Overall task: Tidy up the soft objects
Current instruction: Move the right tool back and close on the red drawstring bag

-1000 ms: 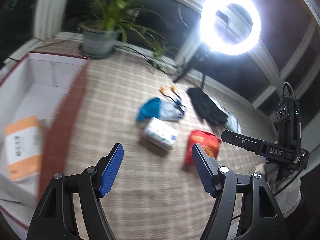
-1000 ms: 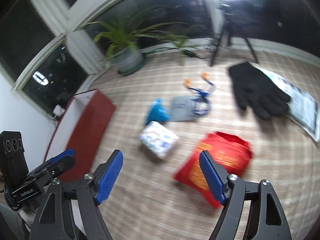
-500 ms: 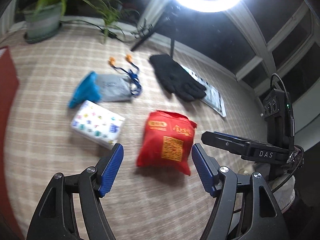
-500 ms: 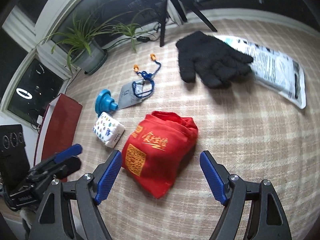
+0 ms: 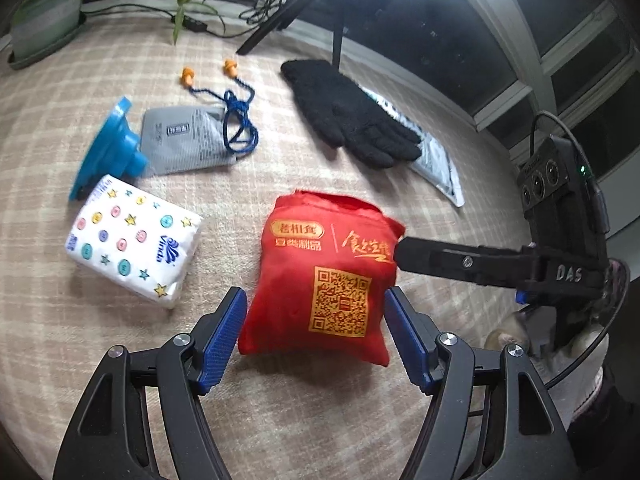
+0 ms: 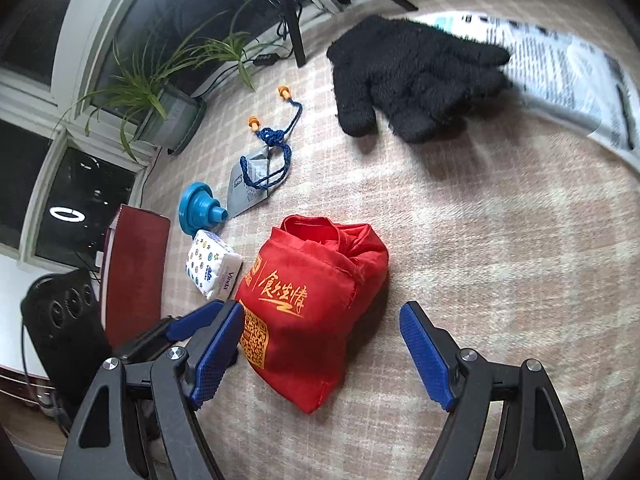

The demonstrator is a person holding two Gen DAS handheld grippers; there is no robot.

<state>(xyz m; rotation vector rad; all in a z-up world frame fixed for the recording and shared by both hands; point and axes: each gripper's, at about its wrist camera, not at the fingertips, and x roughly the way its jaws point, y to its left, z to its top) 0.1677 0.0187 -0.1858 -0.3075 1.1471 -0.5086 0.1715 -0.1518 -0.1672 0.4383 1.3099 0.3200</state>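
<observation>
A red folded fabric bag (image 5: 320,276) with a yellow QR code lies on the checked beige cloth. My left gripper (image 5: 314,330) is open, its blue pads on either side of the bag's near end. My right gripper (image 6: 322,346) is open over the same bag (image 6: 316,292); it also shows from the side in the left wrist view (image 5: 400,252), at the bag's right edge. A white tissue pack (image 5: 132,240), a grey pouch (image 5: 184,140), blue-corded orange earplugs (image 5: 236,120) and a black glove (image 5: 348,116) lie around.
A blue funnel-shaped piece (image 5: 108,148) lies by the tissue pack. A printed plastic sachet (image 5: 436,164) lies under the glove. A red-sided box (image 6: 132,272) stands to the left. A potted plant (image 6: 168,108) and a lamp tripod (image 5: 296,4) stand at the cloth's far edge.
Both grippers have swung away from the box and moved down to the red bag, which now sits between their open pads. The bag has not moved.
</observation>
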